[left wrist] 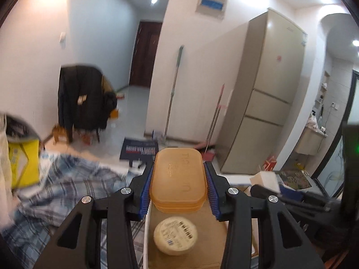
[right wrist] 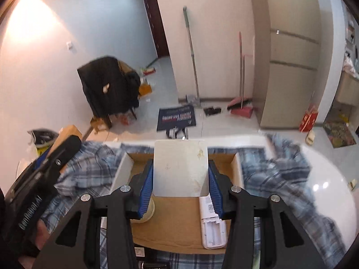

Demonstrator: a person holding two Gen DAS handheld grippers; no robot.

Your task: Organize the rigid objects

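My left gripper (left wrist: pixel 179 170) is shut on an amber translucent case (left wrist: pixel 178 179) with rounded corners, held between the blue pads above an open cardboard box (left wrist: pixel 213 233). A round white labelled tin (left wrist: pixel 176 235) lies on that box's floor, under the case. My right gripper (right wrist: pixel 180 168) is shut on a flat white rectangular box (right wrist: pixel 180 168), stained near one edge, and hangs over the same cardboard box (right wrist: pixel 175 222). In the right wrist view a white remote-like bar (right wrist: pixel 213 226) lies at the box's right side and the round tin (right wrist: pixel 149 210) peeks out at the left.
A blue plaid cloth (right wrist: pixel 276 170) covers a glossy white table (right wrist: pixel 325 174) under the box. Beyond the table lie a tiled floor, a dark doormat (right wrist: pixel 176 117), a chair draped in black clothes (right wrist: pixel 107 85), a mop, a broom and a tall fridge (left wrist: pixel 267 94).
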